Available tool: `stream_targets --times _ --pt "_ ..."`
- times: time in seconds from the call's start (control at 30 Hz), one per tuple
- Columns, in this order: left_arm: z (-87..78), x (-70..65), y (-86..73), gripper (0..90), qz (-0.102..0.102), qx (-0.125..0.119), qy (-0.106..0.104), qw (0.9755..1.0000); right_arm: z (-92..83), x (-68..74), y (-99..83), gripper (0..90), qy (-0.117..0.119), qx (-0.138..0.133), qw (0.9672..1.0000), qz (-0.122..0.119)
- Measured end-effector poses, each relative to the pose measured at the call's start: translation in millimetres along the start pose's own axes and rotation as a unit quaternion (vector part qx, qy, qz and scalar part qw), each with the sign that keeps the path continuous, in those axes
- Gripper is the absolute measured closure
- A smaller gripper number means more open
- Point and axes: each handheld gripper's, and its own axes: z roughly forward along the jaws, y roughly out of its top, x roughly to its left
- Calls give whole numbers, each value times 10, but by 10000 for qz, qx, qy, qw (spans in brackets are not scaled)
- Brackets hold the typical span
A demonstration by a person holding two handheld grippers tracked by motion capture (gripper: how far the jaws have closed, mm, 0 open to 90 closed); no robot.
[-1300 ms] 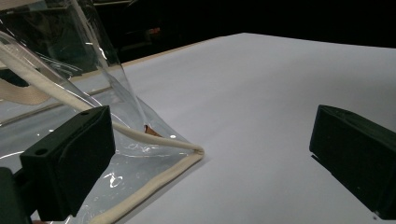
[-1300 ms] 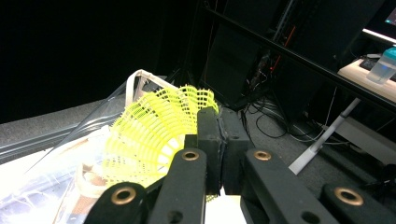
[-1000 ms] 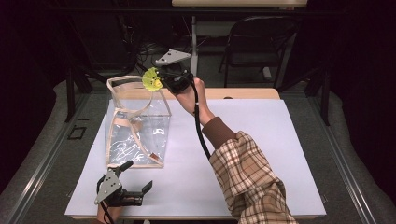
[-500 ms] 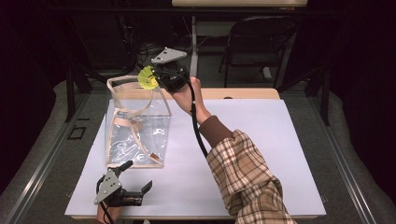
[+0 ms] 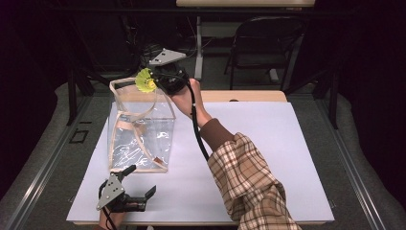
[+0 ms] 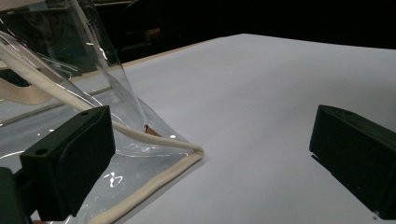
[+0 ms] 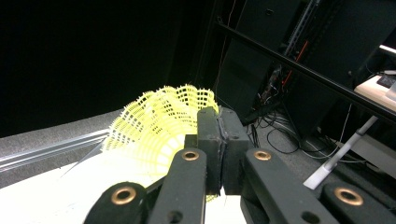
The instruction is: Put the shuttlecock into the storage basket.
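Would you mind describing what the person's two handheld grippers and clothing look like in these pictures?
Both grippers are black, each topped by a grey three-cornered plate. The left gripper has blocky rectangular black jaws. The right gripper has linked black arms with brass-coloured pivot rings, and a black cable trails from it along the forearm. The person wears a plaid sleeve in tan, brown and white.

Yellow shuttlecock held above a clear bag

The shuttlecock (image 5: pixel 145 81) has a yellow mesh plastic skirt; it is clamped in the right gripper (image 5: pixel 154 82), whose jaws are closed on it, skirt pointing away from the gripper. It sits above the far top rim of the bag (image 5: pixel 139 125). The bag is transparent plastic with cream fabric edging and handle straps, standing upright and open-topped on the white counter (image 5: pixel 268 143), at its left side. Its near bottom corner lies flat on the counter.
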Motion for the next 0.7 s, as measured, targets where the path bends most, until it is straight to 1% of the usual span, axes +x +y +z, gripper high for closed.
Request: stream_targets --times 0.7 --pt "-3 1 0 2 -14 -10 -6 10000 126 111 9 893 131 21 9999 -2"
